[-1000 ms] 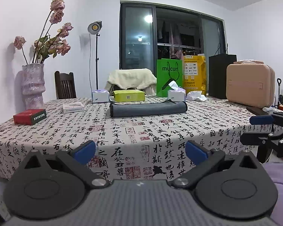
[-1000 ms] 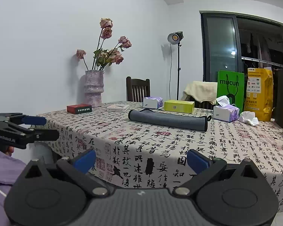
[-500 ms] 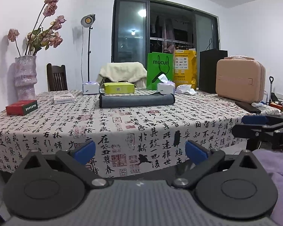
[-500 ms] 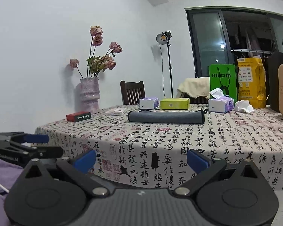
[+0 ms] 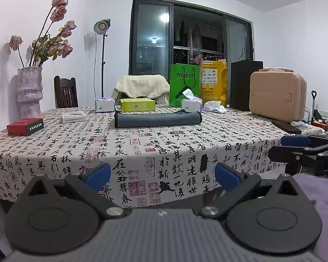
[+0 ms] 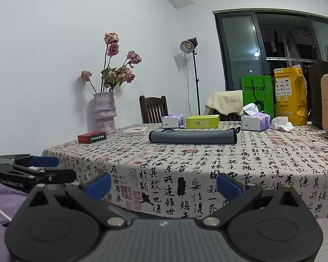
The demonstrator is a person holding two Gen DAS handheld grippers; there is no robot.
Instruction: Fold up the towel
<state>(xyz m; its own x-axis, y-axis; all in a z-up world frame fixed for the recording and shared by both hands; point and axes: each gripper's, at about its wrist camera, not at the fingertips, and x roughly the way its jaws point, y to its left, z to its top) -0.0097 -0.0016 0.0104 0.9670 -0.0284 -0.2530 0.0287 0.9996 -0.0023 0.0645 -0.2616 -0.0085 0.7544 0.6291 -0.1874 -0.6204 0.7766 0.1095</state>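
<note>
towel (image 5: pixel 157 119) lay folded, far on desk (image 5: pixel 185 148) | left gripper (image 5: pixel 163 174) fingers wide, empty | right gripper (image 6: pixel 163 182) fingers wide, empty

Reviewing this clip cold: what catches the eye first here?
The calligraphy-print tablecloth fills the middle of both views. A grey towel lies folded on it, ahead of both open grippers, left gripper and right gripper. A vase of dried roses stands at the table's far left corner.
</note>
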